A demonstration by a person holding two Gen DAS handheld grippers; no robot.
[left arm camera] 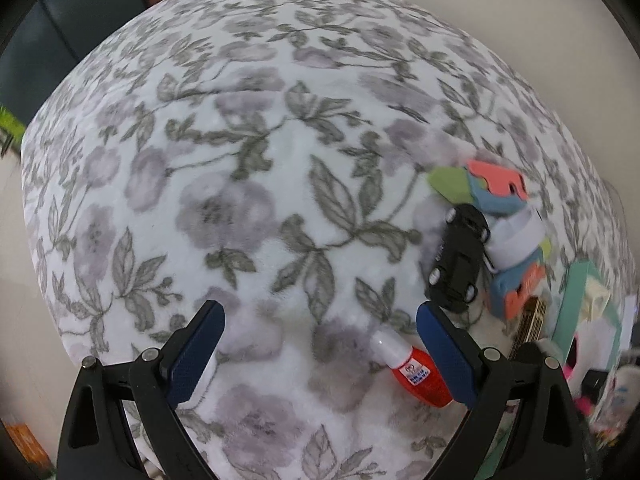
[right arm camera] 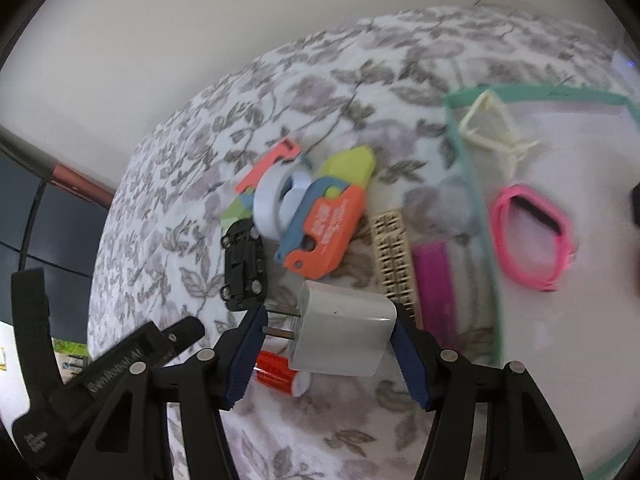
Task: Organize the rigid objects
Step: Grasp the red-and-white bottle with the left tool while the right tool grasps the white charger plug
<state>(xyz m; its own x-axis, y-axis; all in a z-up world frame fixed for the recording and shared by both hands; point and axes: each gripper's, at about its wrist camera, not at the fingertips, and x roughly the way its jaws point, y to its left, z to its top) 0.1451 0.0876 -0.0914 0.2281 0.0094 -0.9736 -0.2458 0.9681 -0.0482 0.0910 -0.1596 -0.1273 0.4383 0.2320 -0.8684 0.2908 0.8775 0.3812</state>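
My right gripper [right arm camera: 330, 330] is shut on a white plug charger [right arm camera: 340, 330], prongs pointing left, held above the floral blanket [right arm camera: 320, 80]. Under it lies a red glue bottle [right arm camera: 276, 372], which also shows in the left wrist view [left arm camera: 416, 376]. My left gripper [left arm camera: 320, 324] is open and empty above the blanket, with the bottle just inside its right finger. A black toy car [left arm camera: 458, 262] lies in a pile beside a white tape roll [left arm camera: 516, 240] and orange-blue-green toy pieces [left arm camera: 492, 188]. The same car [right arm camera: 242, 266], tape roll [right arm camera: 276, 204] and orange toy [right arm camera: 328, 232] appear in the right wrist view.
A clear pouch with a green rim [right arm camera: 476, 184] lies at the right, holding a pink band [right arm camera: 532, 240] and a cream plastic frame [right arm camera: 492, 128]. A beige comb-like strip [right arm camera: 394, 256] and a magenta item [right arm camera: 434, 284] lie by its edge. A wall is behind the bed.
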